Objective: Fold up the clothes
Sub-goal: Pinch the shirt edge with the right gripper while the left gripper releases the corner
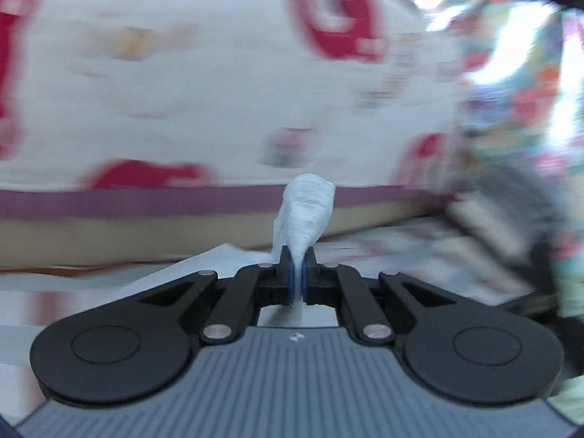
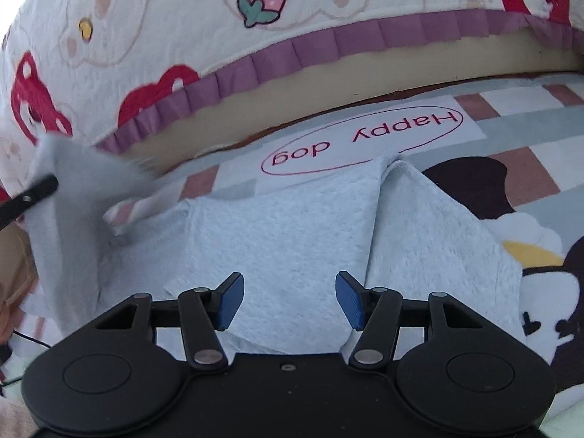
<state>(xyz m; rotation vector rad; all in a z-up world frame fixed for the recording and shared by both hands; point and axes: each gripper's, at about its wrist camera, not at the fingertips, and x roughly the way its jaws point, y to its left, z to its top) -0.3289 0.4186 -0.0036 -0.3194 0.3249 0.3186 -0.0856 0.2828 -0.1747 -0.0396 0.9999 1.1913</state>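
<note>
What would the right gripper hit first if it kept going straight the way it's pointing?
Most likely the light blue cloth lying right ahead of the open right gripper, spread on the printed mat; depth is hard to judge.

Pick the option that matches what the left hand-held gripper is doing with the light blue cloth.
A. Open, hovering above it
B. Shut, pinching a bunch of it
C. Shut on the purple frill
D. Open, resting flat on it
B: in the left wrist view the left hand-held gripper has its blue pads closed together, with a bunch of the light blue cloth sticking out between them.
</note>
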